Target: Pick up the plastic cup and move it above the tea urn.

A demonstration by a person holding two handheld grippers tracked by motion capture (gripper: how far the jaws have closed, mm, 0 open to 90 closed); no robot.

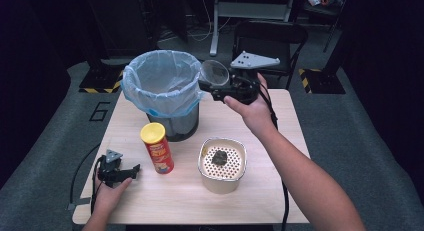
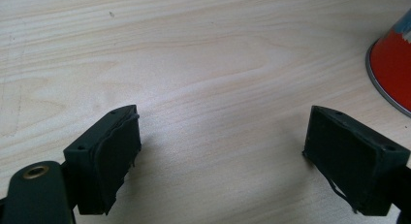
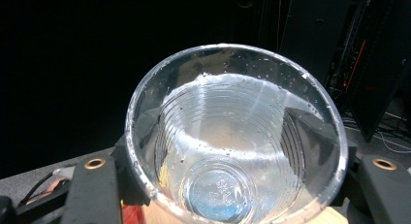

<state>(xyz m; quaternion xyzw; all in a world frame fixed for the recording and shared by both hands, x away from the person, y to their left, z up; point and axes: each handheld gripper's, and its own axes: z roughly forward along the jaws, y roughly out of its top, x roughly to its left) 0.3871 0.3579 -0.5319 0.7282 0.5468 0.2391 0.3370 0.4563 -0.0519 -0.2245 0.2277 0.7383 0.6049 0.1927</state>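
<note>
High view: you are holding the clear cup [image 1: 214, 73] tipped sideways in your right tool [image 1: 222, 86], beside the bin [image 1: 162, 81] rim, mouth probably facing it; left tool [image 1: 125, 172] is resting wide open, empty, on the bench [image 1: 270, 191].

**Readable markings in the scene**

One sign can be read with certainty: a large dark numeral "6" [image 1: 99, 111] marked on the grey floor [image 1: 60, 141], just off the far left corner of the light wooden table [image 1: 180, 201]. The red cylindrical snack can with a yellow lid [image 1: 157, 147], standing near the left of the table, carries a printed label in yellow and white, but its lettering is too small to read. The clear ribbed plastic cup [image 3: 232, 136] bears a small embossed mark in the centre of its base, too faint to make out.
</note>
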